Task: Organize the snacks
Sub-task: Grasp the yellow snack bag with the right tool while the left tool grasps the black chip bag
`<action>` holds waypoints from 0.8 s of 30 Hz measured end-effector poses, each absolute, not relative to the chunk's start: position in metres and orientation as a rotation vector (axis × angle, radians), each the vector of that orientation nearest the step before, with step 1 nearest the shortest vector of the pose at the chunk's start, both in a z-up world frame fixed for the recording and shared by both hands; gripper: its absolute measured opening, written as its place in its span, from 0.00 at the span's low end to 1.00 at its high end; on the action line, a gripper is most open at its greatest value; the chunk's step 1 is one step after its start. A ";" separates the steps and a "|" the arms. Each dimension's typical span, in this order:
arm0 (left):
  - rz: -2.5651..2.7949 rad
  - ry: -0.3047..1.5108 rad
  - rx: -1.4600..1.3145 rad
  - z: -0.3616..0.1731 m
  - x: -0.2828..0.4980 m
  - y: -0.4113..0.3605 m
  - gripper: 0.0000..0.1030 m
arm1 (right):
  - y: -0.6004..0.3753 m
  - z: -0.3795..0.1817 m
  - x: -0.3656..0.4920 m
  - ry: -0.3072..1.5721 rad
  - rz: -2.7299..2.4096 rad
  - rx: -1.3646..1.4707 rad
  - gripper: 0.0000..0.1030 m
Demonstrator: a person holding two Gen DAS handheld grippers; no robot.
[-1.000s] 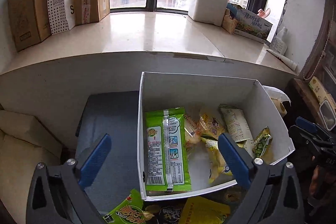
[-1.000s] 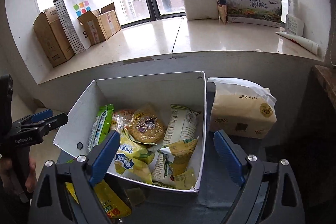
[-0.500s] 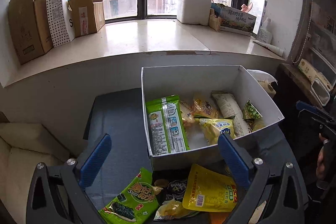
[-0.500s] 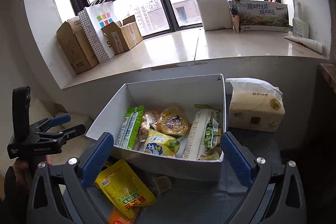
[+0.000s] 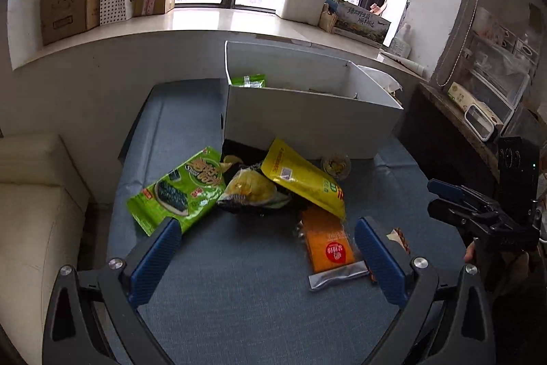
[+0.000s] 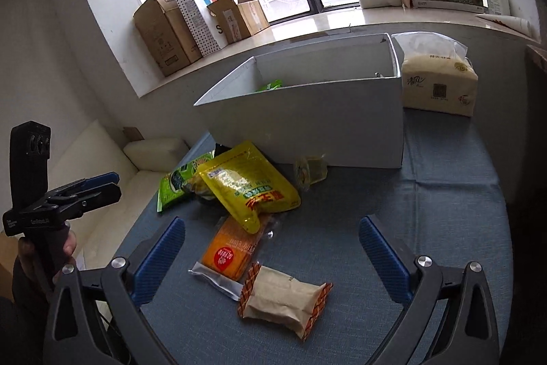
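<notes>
Snacks are lying loose before the white box — both grippers, left and right, are hanging spread, empty; sorting is remaining.

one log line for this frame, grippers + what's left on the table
left gripper: open, empty | right gripper: open, empty | white box: partly filled | loose: yellow pouch, orange packet, brown packet

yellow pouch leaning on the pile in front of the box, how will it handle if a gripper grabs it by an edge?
The yellow pouch is a soft, glossy film bag, so it will probably sag and could slip between the pads. It lies propped on the orange packet and the chip bag, so pulling it may drag or shift those. It looks fairly flat, likely light.
</notes>
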State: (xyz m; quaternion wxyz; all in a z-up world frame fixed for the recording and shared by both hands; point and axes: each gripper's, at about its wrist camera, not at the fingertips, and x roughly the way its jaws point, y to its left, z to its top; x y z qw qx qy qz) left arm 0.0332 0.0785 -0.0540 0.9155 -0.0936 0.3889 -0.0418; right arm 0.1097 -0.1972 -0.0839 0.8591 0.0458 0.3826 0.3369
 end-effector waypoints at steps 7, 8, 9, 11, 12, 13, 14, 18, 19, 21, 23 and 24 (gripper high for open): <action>-0.041 0.849 -0.232 -0.077 0.017 0.093 1.00 | -0.138 -0.097 0.117 0.811 0.734 -0.115 1.00; -0.039 0.852 -0.240 -0.079 0.016 0.096 1.00 | -0.129 -0.098 0.120 0.805 0.730 -0.153 1.00; -0.039 0.855 -0.248 -0.081 0.015 0.098 1.00 | -0.119 -0.100 0.122 0.805 0.730 -0.201 1.00; -0.034 0.858 -0.260 -0.083 0.013 0.101 1.00 | -0.098 -0.107 0.127 0.806 0.718 -0.315 1.00; -0.034 0.860 -0.262 -0.085 0.012 0.102 1.00 | -0.087 -0.111 0.128 0.804 0.707 -0.373 1.00; -0.031 0.863 -0.264 -0.086 0.012 0.103 1.00 | -0.078 -0.114 0.129 0.788 0.702 -0.422 1.00; -0.028 0.864 -0.266 -0.087 0.011 0.104 1.00 | -0.070 -0.119 0.131 0.785 0.710 -0.468 1.00; -0.026 0.867 -0.266 -0.089 0.009 0.106 1.00 | -0.049 -0.134 0.145 0.805 0.703 -0.591 1.00; -0.027 0.867 -0.267 -0.090 0.009 0.107 1.00 | -0.047 -0.138 0.149 0.817 0.702 -0.610 1.00; -0.025 0.869 -0.264 -0.092 0.008 0.108 1.00 | -0.046 -0.144 0.158 0.845 0.706 -0.625 0.98; -0.012 0.876 -0.259 -0.095 0.006 0.110 1.00 | -0.050 -0.144 0.165 0.889 0.755 -0.567 0.81; -0.007 0.881 -0.263 -0.097 0.006 0.112 1.00 | -0.054 -0.143 0.168 0.910 0.767 -0.525 0.62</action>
